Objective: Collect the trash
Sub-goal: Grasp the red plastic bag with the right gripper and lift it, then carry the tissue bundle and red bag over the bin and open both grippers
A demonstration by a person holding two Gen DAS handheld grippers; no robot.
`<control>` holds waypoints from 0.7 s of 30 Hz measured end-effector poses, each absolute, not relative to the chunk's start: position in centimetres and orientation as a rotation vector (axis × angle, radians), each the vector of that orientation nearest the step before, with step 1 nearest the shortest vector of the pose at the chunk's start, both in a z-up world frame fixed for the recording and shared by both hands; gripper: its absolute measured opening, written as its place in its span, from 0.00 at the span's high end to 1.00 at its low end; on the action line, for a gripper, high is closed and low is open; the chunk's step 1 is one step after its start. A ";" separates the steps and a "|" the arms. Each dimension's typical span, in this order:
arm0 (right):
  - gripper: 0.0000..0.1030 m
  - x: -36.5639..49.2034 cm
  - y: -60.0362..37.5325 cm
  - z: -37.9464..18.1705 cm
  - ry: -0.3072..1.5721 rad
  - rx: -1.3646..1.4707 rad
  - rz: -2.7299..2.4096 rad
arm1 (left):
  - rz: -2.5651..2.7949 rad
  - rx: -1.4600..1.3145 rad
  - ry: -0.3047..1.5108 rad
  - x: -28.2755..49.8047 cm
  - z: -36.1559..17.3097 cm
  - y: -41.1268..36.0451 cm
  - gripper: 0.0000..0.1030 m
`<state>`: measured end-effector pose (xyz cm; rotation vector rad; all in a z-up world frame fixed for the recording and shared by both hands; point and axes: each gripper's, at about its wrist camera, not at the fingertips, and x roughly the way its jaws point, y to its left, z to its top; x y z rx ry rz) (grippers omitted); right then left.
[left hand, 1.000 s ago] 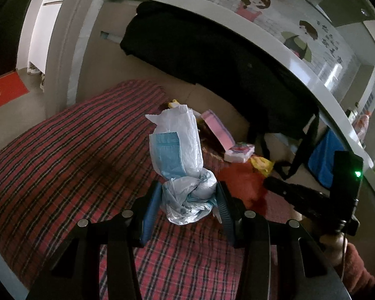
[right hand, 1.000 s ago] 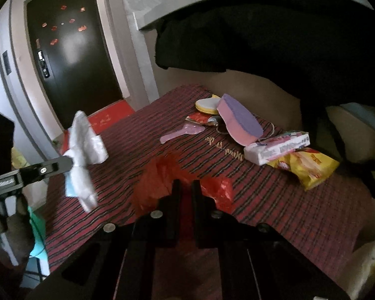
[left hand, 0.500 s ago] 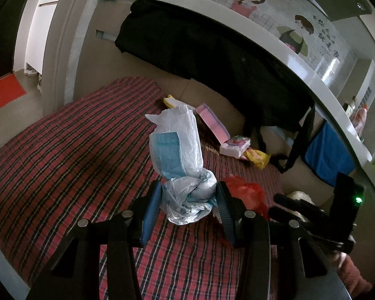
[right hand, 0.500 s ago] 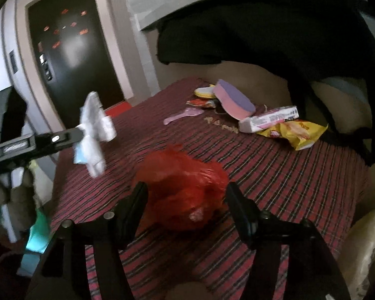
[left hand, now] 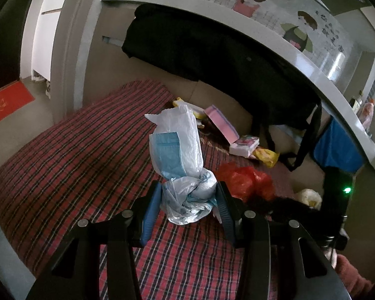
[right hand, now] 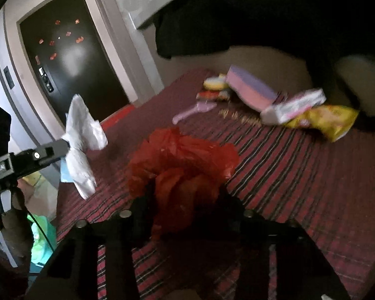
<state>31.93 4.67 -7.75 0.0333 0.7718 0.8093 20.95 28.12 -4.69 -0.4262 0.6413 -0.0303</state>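
Note:
My left gripper (left hand: 188,197) is shut on a crumpled white and blue plastic bag (left hand: 180,155) and holds it above the red plaid bed (left hand: 75,165). The bag also shows in the right wrist view (right hand: 81,145), at the left. My right gripper (right hand: 182,197) has a crumpled red plastic bag (right hand: 182,160) between its fingers, low over the bed; its jaws stand partly apart around the bag. The red bag shows in the left wrist view (left hand: 245,180) too. A yellow snack wrapper (right hand: 325,121) lies further back on the bed.
At the back of the bed lie a pink and purple box (right hand: 250,90), a white tissue pack (right hand: 295,105), a pink brush (right hand: 195,111) and small wrappers (right hand: 212,95). A black garment (left hand: 212,55) hangs above. A dark door (right hand: 67,57) stands at the left.
The right gripper opened from shut half a second ago, then closed in around the red bag and lifted it closer. The left gripper kept hold of the white bag and drew back slightly.

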 end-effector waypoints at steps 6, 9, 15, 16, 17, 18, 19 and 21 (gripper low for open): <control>0.67 30.6 -0.1 -5.1 0.703 0.063 0.720 | -0.075 -0.393 0.638 21.3 -3.8 25.3 0.56; 0.67 29.7 -3.1 -3.8 0.673 0.075 0.665 | -0.112 -0.363 0.634 21.8 -3.2 22.6 0.56; 0.67 27.6 -10.3 -0.2 0.576 0.081 0.558 | -0.211 -0.253 0.585 22.7 -0.5 14.9 0.56; 0.67 27.0 -11.6 0.4 0.559 0.079 0.535 | -0.224 -0.238 0.575 22.7 -0.2 13.9 0.56; 0.67 26.5 -12.7 0.9 0.545 0.076 0.513 | -0.246 -0.215 0.558 22.7 0.4 12.1 0.56; 0.67 25.9 -13.9 1.4 0.528 0.071 0.487 | -0.264 -0.200 0.547 22.7 0.8 10.7 0.56; 0.67 25.2 -15.6 1.9 0.506 0.063 0.455 | -0.282 -0.185 0.536 22.7 1.1 9.2 0.56; 0.67 24.0 -18.5 2.7 0.479 0.054 0.398 | -0.318 -0.147 0.520 22.8 1.5 5.9 0.56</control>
